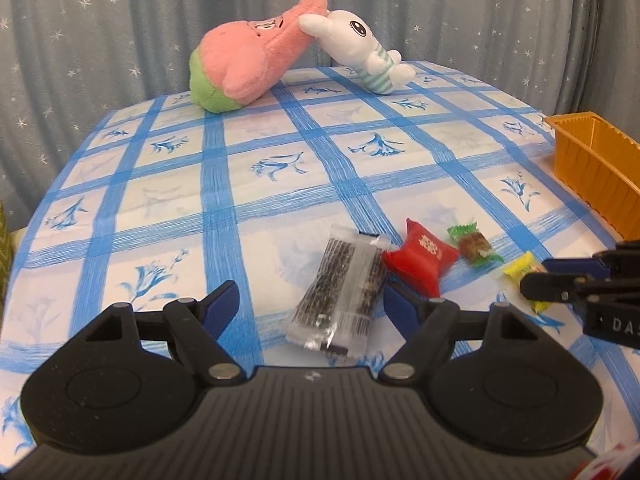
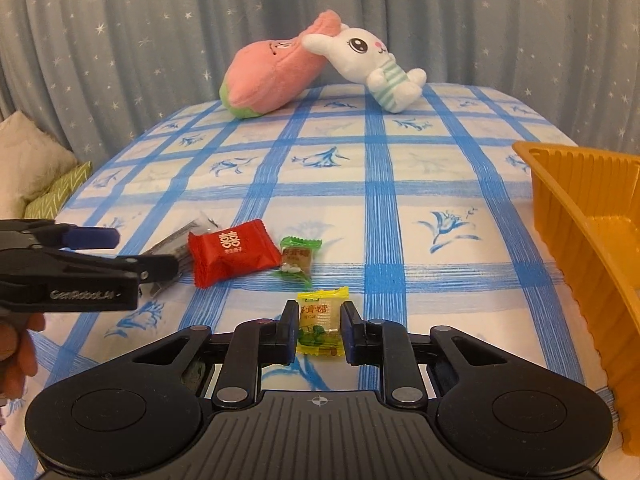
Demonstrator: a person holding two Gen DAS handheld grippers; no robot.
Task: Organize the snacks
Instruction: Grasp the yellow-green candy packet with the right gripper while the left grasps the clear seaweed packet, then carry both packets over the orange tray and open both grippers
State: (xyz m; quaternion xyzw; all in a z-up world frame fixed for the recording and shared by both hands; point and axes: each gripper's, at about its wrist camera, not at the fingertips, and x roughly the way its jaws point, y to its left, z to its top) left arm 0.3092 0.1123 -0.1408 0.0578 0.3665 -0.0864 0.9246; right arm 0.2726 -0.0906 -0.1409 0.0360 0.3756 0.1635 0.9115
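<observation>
Several snacks lie on the blue checked tablecloth (image 1: 280, 200). My left gripper (image 1: 312, 304) is open around a clear packet of dark seaweed snack (image 1: 340, 296), which lies on the cloth between the fingers. A red candy packet (image 1: 420, 256) and a green-wrapped candy (image 1: 474, 246) lie just right of it. My right gripper (image 2: 318, 328) has its fingers closed in on both sides of a yellow-wrapped candy (image 2: 320, 320) that rests on the cloth. The red packet (image 2: 232, 252) and green candy (image 2: 298, 258) also show in the right wrist view.
An orange plastic tray (image 2: 580, 240) stands at the table's right edge, also seen in the left wrist view (image 1: 592, 160). A pink plush (image 1: 248, 64) and a white bunny plush (image 1: 360, 48) lie at the back. Cushions (image 2: 36, 176) sit off the left edge.
</observation>
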